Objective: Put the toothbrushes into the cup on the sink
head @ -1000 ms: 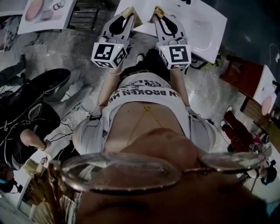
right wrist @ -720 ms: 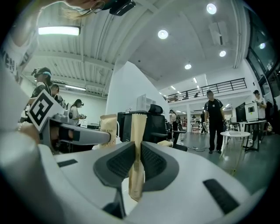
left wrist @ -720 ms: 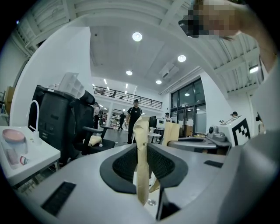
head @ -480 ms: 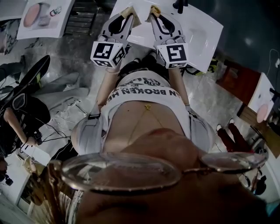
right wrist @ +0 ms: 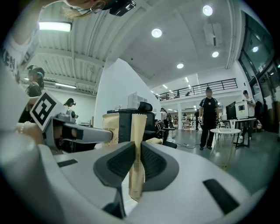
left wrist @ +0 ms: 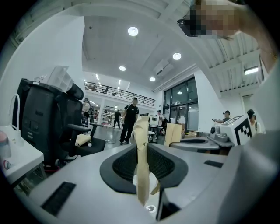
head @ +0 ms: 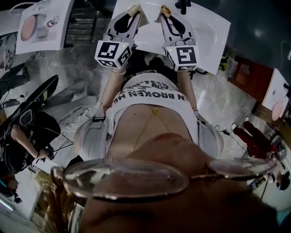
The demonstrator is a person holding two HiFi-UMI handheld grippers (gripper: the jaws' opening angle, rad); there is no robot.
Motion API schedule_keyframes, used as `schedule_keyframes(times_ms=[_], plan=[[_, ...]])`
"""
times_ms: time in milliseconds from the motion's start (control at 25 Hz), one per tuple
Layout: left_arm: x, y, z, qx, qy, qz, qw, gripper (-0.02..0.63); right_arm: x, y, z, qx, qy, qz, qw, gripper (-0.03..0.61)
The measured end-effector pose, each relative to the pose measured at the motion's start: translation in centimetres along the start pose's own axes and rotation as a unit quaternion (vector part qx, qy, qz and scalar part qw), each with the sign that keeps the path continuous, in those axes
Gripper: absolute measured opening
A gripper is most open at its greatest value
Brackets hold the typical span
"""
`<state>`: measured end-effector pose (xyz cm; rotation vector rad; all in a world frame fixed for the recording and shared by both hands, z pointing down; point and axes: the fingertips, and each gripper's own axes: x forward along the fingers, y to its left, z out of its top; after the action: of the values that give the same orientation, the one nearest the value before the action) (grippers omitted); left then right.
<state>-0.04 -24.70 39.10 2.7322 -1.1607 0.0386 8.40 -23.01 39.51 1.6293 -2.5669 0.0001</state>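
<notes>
Left hand-held gripper [head: 133,12] and right hand-held gripper [head: 163,12] are each clamped narrow on an upright paper toothbrush packet [left wrist: 141,148] [right wrist: 136,148]. Probably light, thin, crushable and slippery. Best pinched mid-length.

Person's in a white cropped top [head: 150,93] with black lettering across it, plus a thin chain [head: 154,112] and round wire-rimmed glasses [head: 132,175]. The left gripper [head: 133,11] and right gripper [head: 163,12] look the same: light grey plastic shells with black ribbed pads [left wrist: 122,164] inside the jaws and little black slots on the shell. Each one also has a white cube [head: 112,53] with black square markers on it.
</notes>
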Motion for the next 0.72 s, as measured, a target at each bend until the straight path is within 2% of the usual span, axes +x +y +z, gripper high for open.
schedule_keyframes(times_ms=[360,720], plan=[[3.1,4.4,1.2,0.003,0.015,-0.072,0.9973,0.074,4.5,0.0,0.4,0.012,0.011,-0.065,0.998,0.054],[3.8,10.9,2.3,0.008,0.009,-0.079,0.9968,0.074,8.5,1.4,0.8,0.004,0.015,-0.093,0.996,0.054]])
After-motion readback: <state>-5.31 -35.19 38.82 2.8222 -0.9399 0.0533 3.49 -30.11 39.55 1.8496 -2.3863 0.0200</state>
